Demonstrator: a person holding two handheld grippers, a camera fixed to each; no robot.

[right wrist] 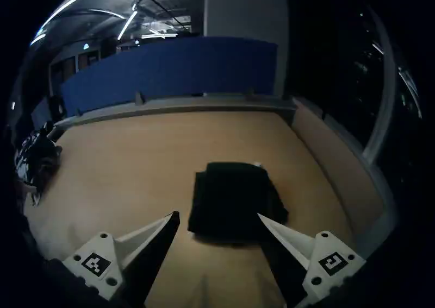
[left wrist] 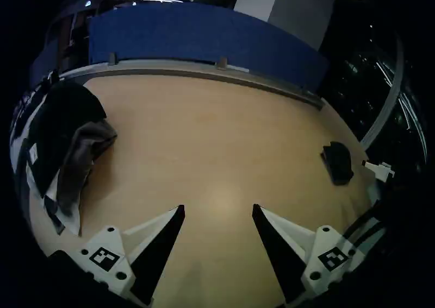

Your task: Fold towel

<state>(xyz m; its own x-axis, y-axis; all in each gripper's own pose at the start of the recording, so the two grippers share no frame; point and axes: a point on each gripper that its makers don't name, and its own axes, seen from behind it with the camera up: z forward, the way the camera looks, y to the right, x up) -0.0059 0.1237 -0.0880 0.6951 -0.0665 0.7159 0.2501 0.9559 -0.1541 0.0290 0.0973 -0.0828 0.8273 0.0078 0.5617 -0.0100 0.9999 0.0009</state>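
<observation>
A black towel (right wrist: 235, 202) lies folded into a neat rectangle on the wooden table, just ahead of my right gripper (right wrist: 217, 215), which is open and holds nothing. In the left gripper view the same folded towel (left wrist: 337, 162) sits small at the far right of the table. At the table's left edge a loose pile of dark and grey towels (left wrist: 68, 145) lies crumpled; in the right gripper view that pile (right wrist: 38, 156) shows far to the left. My left gripper (left wrist: 217, 209) hangs open over bare table with nothing between its fingers.
A blue partition (left wrist: 201, 39) runs along the table's far edge behind a grey rail (left wrist: 190, 69). A small white object (left wrist: 380, 169) lies at the right edge near the folded towel. The wooden table (left wrist: 217, 139) has broad bare room in the middle.
</observation>
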